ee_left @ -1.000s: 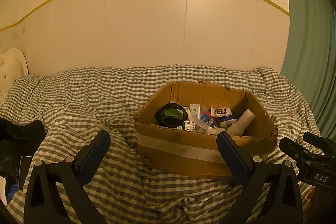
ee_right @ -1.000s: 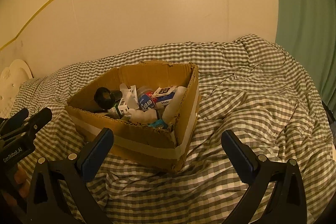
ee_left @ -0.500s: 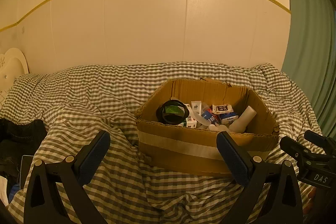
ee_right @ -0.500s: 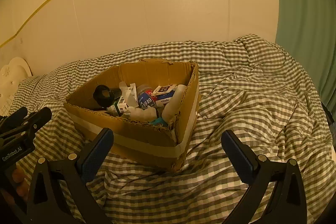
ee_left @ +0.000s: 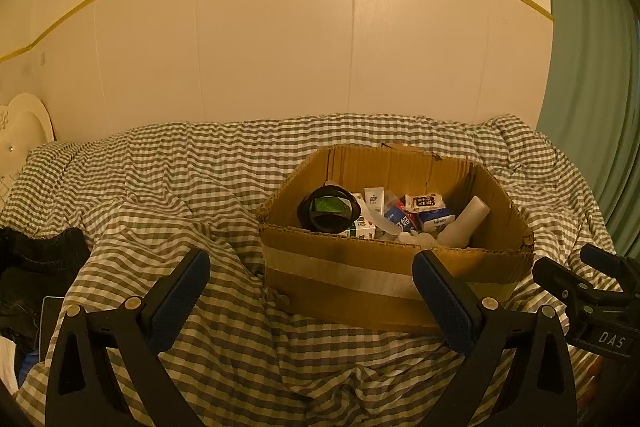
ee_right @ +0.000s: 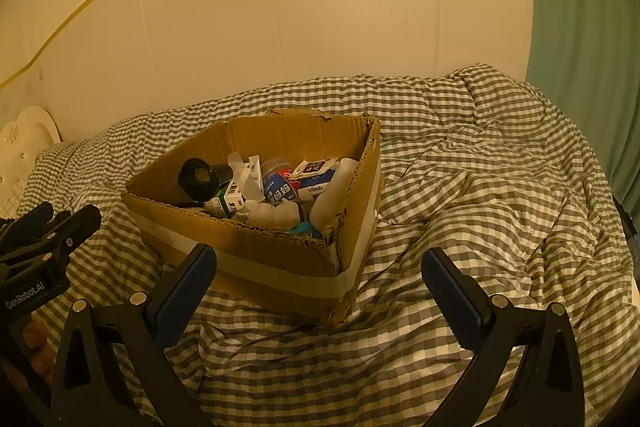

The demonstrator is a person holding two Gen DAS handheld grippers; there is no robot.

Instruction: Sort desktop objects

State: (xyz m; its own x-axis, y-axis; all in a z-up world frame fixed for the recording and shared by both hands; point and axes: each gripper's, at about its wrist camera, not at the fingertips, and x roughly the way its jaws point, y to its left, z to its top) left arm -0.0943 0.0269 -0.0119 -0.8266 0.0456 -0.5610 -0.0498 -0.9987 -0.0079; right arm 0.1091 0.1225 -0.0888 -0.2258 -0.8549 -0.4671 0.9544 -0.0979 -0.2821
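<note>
An open cardboard box [ee_left: 352,275] [ee_right: 272,263] with a tape band sits on a checked bedspread. Inside lie a black round item [ee_left: 330,213] [ee_right: 198,179], a white bottle [ee_left: 466,223] [ee_right: 332,195], a blue and red tube [ee_left: 402,219] [ee_right: 280,189], tissue packs [ee_left: 436,221] [ee_right: 316,183] and small cartons. My left gripper [ee_left: 312,291] is open and empty, just in front of the box's near wall. My right gripper [ee_right: 320,287] is open and empty, in front of the box's near right corner. Each gripper shows at the edge of the other's view.
The checked bedspread [ee_right: 480,211] covers the bed, with folds around the box. Dark clothing [ee_left: 36,267] lies at the left. A cream headboard [ee_left: 24,123] stands far left. A panelled wall is behind and a green curtain [ee_right: 580,7] hangs at the right.
Both views have tilted upward slightly, so the box sits a little lower in frame. Both grippers stay open and empty. The box's contents have not moved.
</note>
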